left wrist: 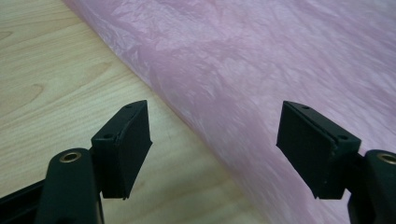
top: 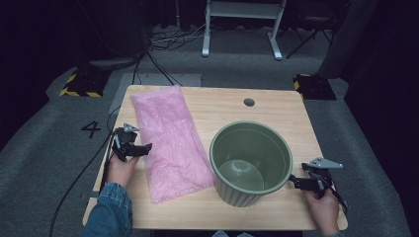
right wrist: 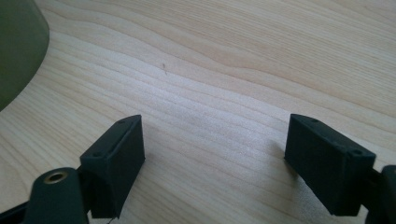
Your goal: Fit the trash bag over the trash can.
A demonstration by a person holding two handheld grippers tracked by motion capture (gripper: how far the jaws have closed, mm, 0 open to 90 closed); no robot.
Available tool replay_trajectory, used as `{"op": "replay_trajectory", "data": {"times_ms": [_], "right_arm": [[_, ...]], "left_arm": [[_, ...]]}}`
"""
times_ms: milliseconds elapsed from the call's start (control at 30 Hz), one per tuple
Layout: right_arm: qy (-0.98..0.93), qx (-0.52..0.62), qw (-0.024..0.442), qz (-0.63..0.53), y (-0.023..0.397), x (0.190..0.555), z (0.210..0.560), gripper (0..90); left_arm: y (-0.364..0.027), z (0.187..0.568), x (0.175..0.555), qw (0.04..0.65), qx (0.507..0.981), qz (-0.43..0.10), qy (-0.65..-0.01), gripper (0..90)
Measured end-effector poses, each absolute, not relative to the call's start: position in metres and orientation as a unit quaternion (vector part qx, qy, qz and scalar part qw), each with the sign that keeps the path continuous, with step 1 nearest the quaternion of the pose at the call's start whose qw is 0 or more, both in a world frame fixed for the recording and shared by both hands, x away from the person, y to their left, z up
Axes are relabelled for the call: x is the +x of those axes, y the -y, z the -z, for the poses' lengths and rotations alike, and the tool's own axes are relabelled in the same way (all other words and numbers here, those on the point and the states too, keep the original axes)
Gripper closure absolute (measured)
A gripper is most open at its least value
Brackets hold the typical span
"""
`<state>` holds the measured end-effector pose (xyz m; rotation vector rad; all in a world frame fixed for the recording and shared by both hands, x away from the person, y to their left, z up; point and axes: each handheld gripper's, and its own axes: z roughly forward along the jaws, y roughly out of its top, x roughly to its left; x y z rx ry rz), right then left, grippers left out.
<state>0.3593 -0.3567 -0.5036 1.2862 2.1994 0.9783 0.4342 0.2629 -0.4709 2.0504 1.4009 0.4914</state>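
On the pale wooden table (top: pixel 276 106), at about nine o'clock from its middle, your left gripper (top: pixel 140 149) sits just beside the long edge of the pink plastic bag (top: pixel 170 140). The bag is thin, crinkled, slightly translucent film, lying flat as a long strip; its long axis runs from eleven o'clock at the far end to five o'clock at the near end, where it stops close to the base of the pot. The wood under it is smooth, light-grained and matte, with a small round dark hole (top: pixel 249 102) near the far edge.

In the left gripper view, your left gripper (left wrist: pixel 215 140) has its black, blocky jaws spread wide with nothing clamped. The bag's (left wrist: pixel 261 60) wrinkled edge crosses the gap between them, running from eleven o'clock to five o'clock; whether it touches either jaw cannot be told.

The green pot (top: pixel 251 163) stands upright at four o'clock from the table's middle, round, ribbed on its outer wall, glossy inside. Your right gripper (top: pixel 296 182) is at three o'clock of the pot, close to its wall, pointing toward it.

In the right gripper view, your right gripper (right wrist: pixel 215 163) is also wide open and holds nothing, with bare wood grain between the jaws and the pot's (right wrist: pixel 18 51) curved wall at ten o'clock
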Motion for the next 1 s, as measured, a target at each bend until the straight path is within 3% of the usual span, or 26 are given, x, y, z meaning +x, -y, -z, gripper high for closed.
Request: {"op": "replay_trajectory", "data": {"times_ms": [233, 333, 400, 633, 667, 733, 867, 933, 1000], "right_arm": [[-0.789, 0.460, 0.204, -0.351, 0.357, 0.359, 0.504, 19.6], [-0.790, 0.458, 0.204, -0.351, 0.357, 0.359, 0.504, 19.6], [-0.790, 0.458, 0.204, -0.352, 0.356, 0.359, 0.504, 19.6], [-0.792, 0.455, 0.204, -0.352, 0.356, 0.359, 0.504, 19.6], [-0.792, 0.455, 0.204, -0.352, 0.356, 0.359, 0.504, 19.7], [-0.792, 0.455, 0.204, -0.352, 0.356, 0.359, 0.504, 19.7], [-0.792, 0.455, 0.204, -0.352, 0.356, 0.359, 0.504, 19.7], [-0.792, 0.455, 0.204, -0.352, 0.356, 0.359, 0.504, 19.7], [-0.792, 0.454, 0.204, -0.352, 0.356, 0.359, 0.504, 19.7]], "left_arm": [[-0.253, 0.479, 0.460, 0.249, 0.790, -0.185, -0.529, 22.5], [-0.251, 0.486, 0.470, 0.243, 0.793, -0.159, -0.536, 21.7], [-0.249, 0.488, 0.470, 0.247, 0.796, -0.158, -0.529, 14.9], [-0.245, 0.485, 0.472, 0.239, 0.805, -0.148, -0.523, 17.0], [-0.244, 0.483, 0.472, 0.241, 0.807, -0.148, -0.518, 22.5], [-0.240, 0.480, 0.469, 0.247, 0.814, -0.146, -0.505, 44.8], [-0.230, 0.477, 0.464, 0.238, 0.824, -0.141, -0.496, 71.6], [-0.227, 0.477, 0.461, 0.239, 0.824, -0.144, -0.493, 82.4], [-0.227, 0.479, 0.458, 0.253, 0.822, -0.133, -0.492, 87.2]]}}
